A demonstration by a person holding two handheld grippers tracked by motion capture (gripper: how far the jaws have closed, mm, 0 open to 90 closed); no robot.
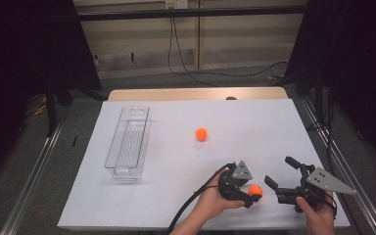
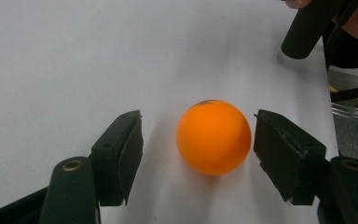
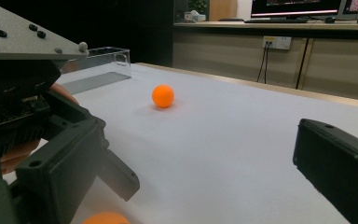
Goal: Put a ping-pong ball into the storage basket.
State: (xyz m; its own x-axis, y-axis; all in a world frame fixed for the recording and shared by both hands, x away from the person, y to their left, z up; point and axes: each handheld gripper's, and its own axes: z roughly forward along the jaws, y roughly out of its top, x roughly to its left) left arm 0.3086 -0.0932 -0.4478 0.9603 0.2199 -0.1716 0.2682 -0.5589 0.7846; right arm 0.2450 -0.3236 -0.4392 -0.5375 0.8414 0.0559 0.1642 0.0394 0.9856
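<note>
Left gripper [image 2: 198, 154]: I am keeping its jaws part open astride the near orange ball [image 2: 213, 137] on the white table [image 2: 74, 60], right pad almost touching, left apart, and am judging an uneven squeeze could roll it off the near edge.
</note>
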